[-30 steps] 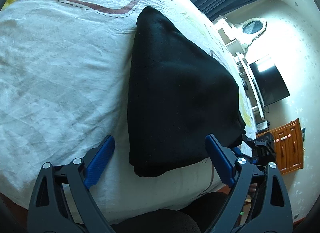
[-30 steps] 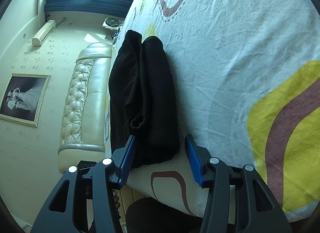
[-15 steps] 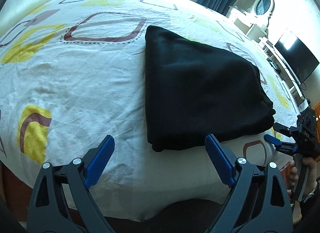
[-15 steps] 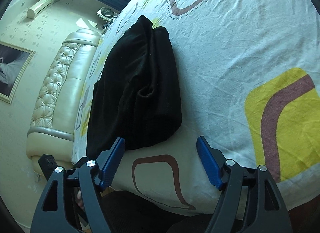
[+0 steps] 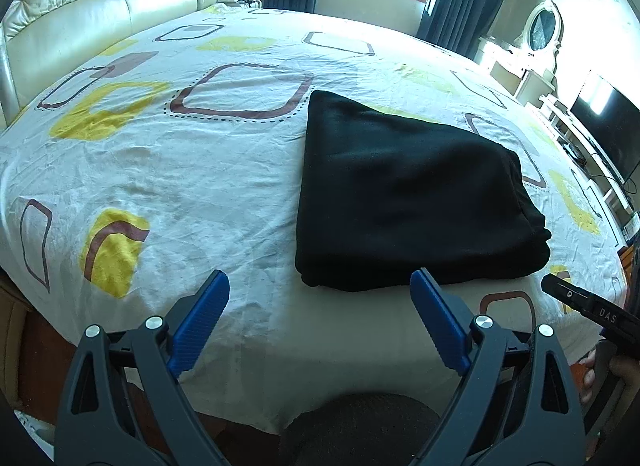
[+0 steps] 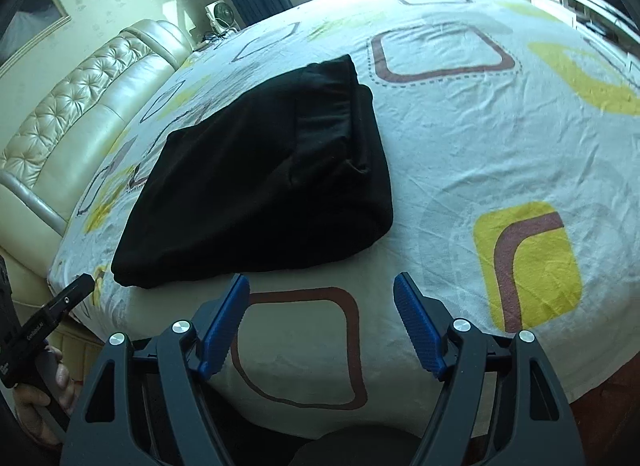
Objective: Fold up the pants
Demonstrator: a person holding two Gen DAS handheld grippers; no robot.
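Both hand-held grippers, left [image 5: 318, 318] and right [image 6: 322, 322], have let go and pulled back with jaws spread, leaving your black pants [image 5: 412, 197] folded on the bed [image 5: 192, 169], so folding looks finished.

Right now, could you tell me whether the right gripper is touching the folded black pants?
Apart. The right wrist view shows bare sheet between the open right gripper and the pants.

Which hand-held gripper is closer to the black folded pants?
About equal. The left hand-held gripper hovers off the pants at one near corner, the right hand-held gripper off the other.
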